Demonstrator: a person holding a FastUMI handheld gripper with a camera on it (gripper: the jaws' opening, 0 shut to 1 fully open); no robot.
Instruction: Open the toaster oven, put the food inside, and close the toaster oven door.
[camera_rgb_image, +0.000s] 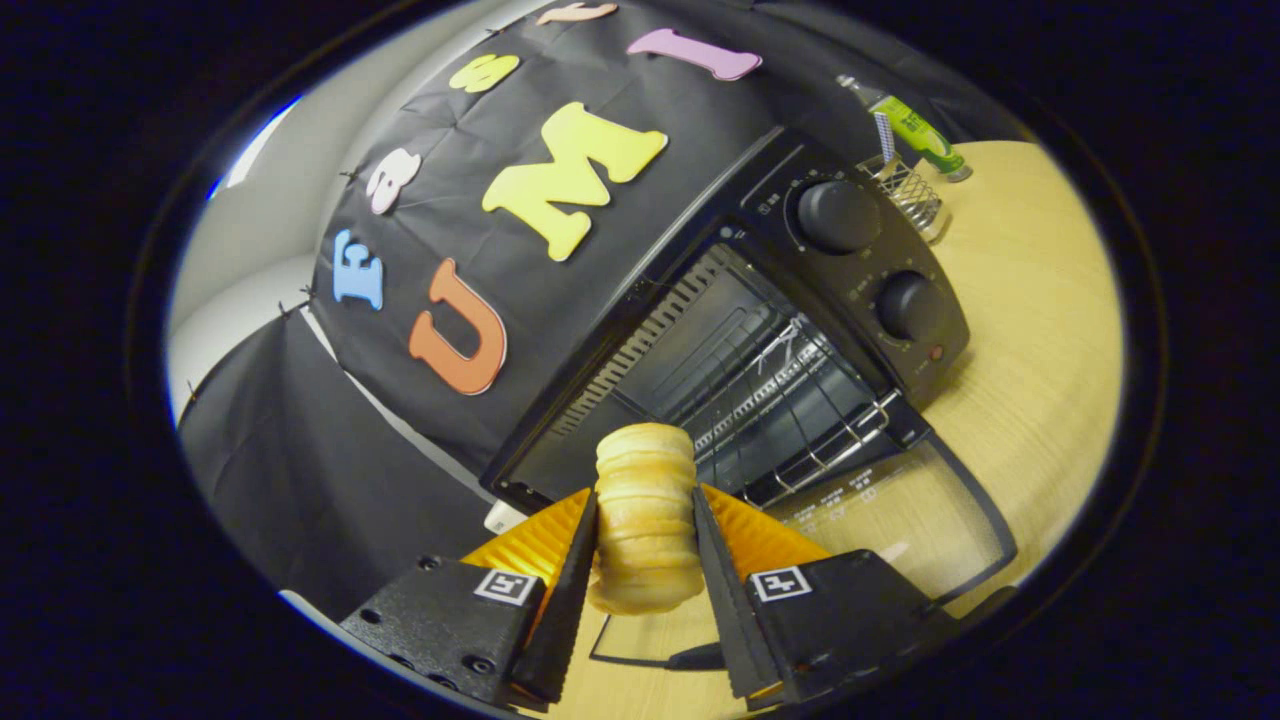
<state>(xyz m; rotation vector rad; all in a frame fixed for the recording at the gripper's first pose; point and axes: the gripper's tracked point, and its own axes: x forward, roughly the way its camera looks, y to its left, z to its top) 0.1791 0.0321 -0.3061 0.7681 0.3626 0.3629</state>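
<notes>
Our claw (645, 520) grips the bread roll (645, 515) before the open toaster oven (800, 330) — we should level it and slide it onto the rack (790, 400).

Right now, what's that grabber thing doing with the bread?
A person's handheld gripper is shut on a ridged bread roll, both fingers pressing its sides. Just beyond the roll stands the toaster oven with its glass door already folded down onto the wooden table. The wire rack inside is bare, so the food hasn't gone in yet.
</notes>
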